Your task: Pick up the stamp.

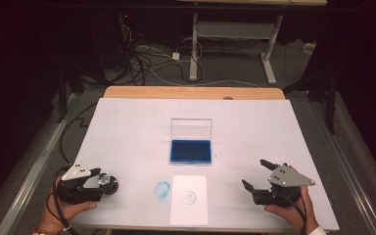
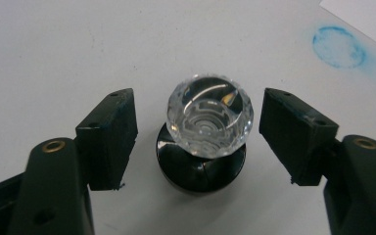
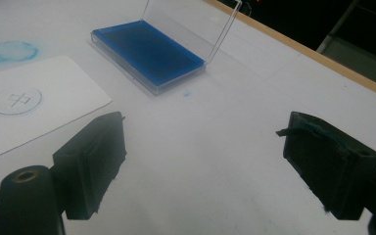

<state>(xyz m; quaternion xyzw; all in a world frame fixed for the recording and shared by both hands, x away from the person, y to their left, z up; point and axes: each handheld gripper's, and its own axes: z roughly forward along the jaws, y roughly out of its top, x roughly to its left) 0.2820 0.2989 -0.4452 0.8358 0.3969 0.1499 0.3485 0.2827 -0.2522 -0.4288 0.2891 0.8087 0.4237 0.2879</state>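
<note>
Standing at table's near left corner: round stamp with clear faceted knob and black base [image 2: 204,142], upright on white table sheet [image 1: 127,132]. Left gripper [image 2: 198,129] straddles it, jaws released, gap visible each side of knob, pads not pressing. Right gripper [image 3: 203,161] at near right, jaws wide apart, nothing between. Blue ink pad in clear case, lid raised [image 1: 191,151], sits mid-table. White paper card with faint round print [image 1: 189,199] lies near front edge; blue ring smudge [image 1: 162,189] just beside its left.
</note>
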